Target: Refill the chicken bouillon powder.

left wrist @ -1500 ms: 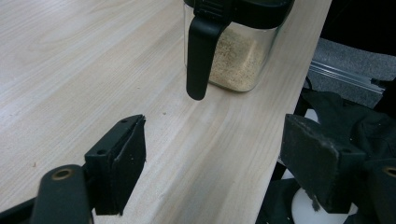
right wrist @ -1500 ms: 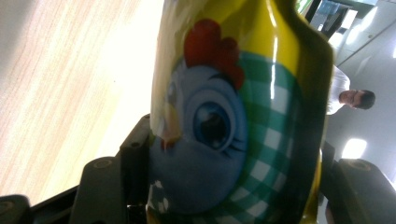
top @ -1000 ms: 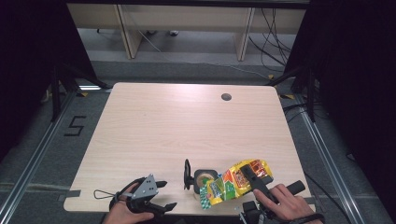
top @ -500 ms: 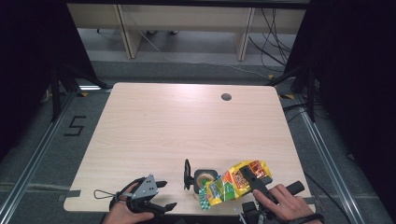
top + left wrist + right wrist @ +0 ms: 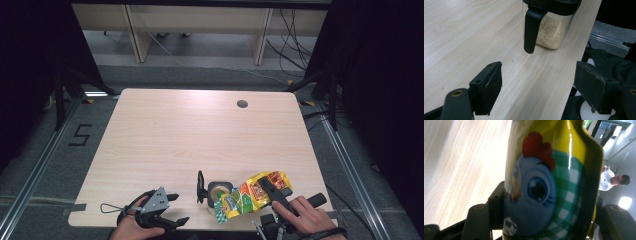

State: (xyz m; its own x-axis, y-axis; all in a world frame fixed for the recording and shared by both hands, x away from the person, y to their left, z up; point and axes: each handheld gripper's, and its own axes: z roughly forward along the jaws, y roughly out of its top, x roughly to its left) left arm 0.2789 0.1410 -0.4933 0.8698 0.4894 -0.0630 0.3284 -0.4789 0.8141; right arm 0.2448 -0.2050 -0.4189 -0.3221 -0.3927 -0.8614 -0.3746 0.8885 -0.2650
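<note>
In the high view, the right claw (image 5: 267, 192) is clamping a glossy yellow-and-green snack bag (image 5: 247, 196), tipping it at ten o'clock over a clear black-lidded jar of pale granules (image 5: 218, 193) near the light wooden bench (image 5: 200, 130) front edge; granules could be spilling past the mouth if the bag is tilting further; the left claw (image 5: 172, 210) is resting apart, holding nothing.

In the left claw's view, the jar (image 5: 551, 32) is standing at twelve o'clock.

In the right claw's view, the bag (image 5: 544, 190) is sitting pinched between the jaws.
</note>
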